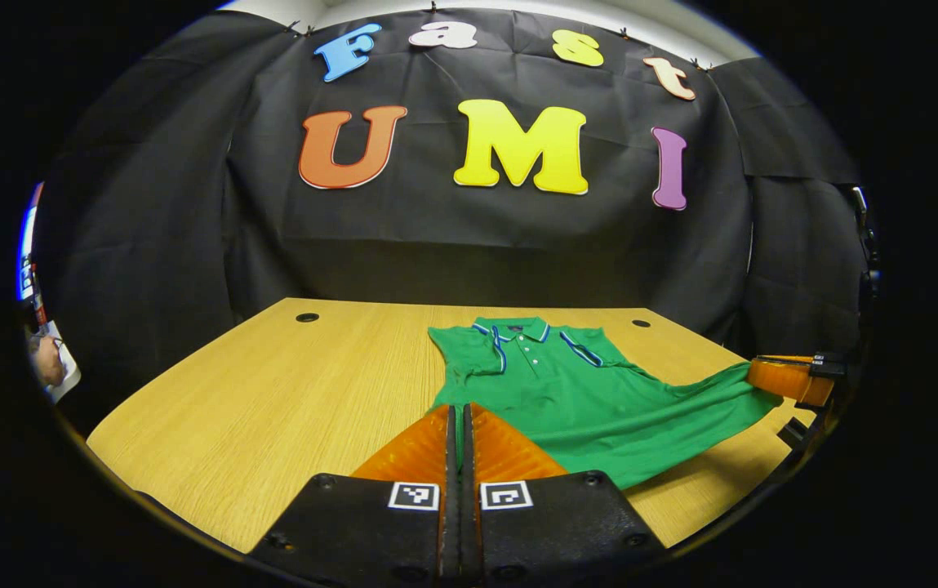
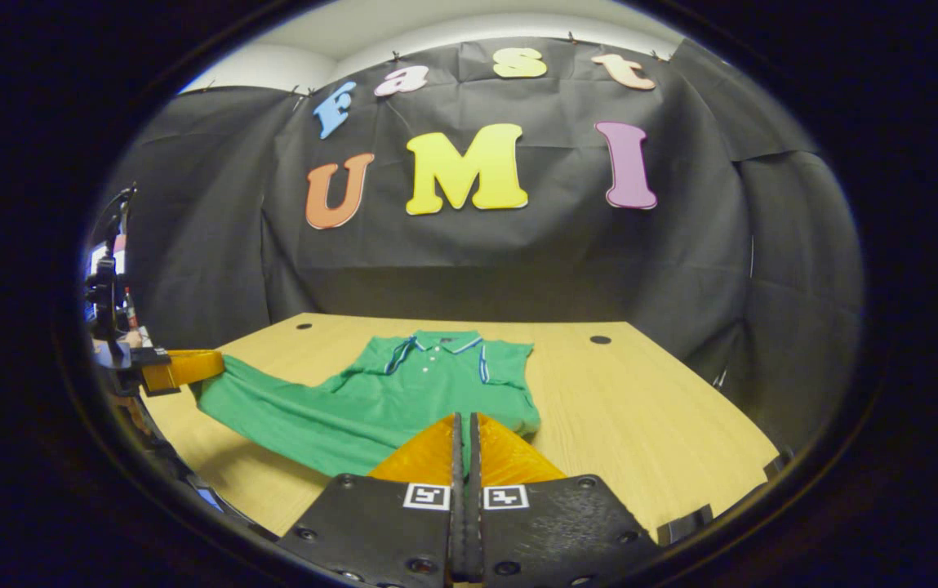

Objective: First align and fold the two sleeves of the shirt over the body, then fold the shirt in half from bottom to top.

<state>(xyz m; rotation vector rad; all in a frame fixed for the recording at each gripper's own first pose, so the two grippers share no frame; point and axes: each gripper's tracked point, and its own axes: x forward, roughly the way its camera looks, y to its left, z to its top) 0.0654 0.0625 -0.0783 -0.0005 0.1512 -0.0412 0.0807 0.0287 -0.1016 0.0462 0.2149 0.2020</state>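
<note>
Shirt (image 1: 583, 400) lies collar-up toward the table's (image 1: 289, 392) far edge, sleeves folded in, bottom hem lifted off the surface. Your left gripper (image 1: 459, 425) and right gripper (image 2: 464, 433) each look pinched closed on a hem corner, though fabric between fingers is hard to confirm.

A light wooden table (image 1: 273, 408) with a visible grain carries a green polo shirt (image 1: 566, 392). The shirt lies toward the far side of the table, collar (image 1: 517, 329) pointing to the far edge, its sleeves already folded in over the body. The near hem is lifted off the table and pulled out toward the near edge, so only the far part of the shirt rests flat. Two small dark round holes (image 1: 307, 317) sit in the table near its far corners, one on each side of the shirt (image 2: 403, 392). The rest of the table (image 2: 640, 425) is bare wood.
</note>
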